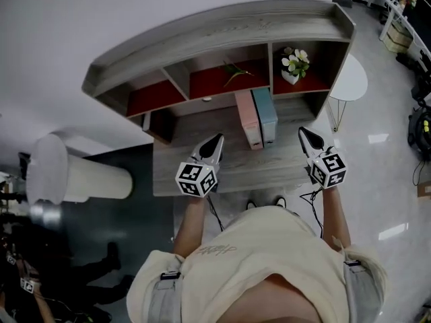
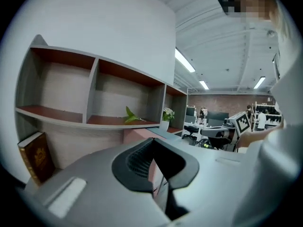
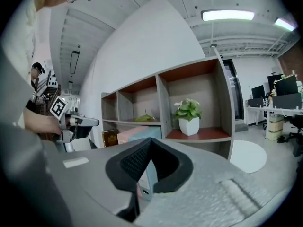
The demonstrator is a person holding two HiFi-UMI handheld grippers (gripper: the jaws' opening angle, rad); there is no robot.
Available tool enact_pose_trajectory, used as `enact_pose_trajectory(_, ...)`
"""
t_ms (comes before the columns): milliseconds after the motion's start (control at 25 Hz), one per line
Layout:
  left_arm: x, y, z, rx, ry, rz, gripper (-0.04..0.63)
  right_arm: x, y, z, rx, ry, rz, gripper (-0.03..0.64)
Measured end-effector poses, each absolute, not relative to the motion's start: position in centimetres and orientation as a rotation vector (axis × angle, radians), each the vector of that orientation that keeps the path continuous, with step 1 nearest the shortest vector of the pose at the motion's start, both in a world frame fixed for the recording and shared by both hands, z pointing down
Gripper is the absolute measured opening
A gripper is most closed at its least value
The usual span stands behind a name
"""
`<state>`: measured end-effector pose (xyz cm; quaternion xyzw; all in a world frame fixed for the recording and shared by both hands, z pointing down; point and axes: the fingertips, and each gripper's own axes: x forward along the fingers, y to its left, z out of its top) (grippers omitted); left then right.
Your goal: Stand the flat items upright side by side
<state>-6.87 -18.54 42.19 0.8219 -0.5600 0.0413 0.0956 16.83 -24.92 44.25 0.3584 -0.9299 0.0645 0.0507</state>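
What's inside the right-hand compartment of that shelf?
A white-potted plant with white flowers on the red floor. Nothing else shows; the spot behind the pot is covered.

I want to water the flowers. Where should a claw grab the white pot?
Grab the pot across its two sides, low down under the leaves, coming straight in from the front. The shelf closes it in above, behind and beside, so the front looks like the only open way.
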Motion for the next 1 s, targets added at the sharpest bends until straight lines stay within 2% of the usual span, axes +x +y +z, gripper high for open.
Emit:
enact_pose_trajectory(240,-7.9,-19.8,38.4,2.385,-1.675,-0.02,0.015,16.4,-25.1,37.9,1.169,-2.884,0.045,0.002)
enact_pose_trajectory(440,-7.8,-20.6,35.5,2.45,-1.739,0.031,0.015,15.0,-24.8,35.2,1.167,-2.859,-0.16,0.002)
enact_pose_trajectory(1000,-8.9,-20.1,34.2,2.43,-1.841,0.035,0.015,13.9,-24.5,35.3,1.166,-2.915,-0.044,0.0)
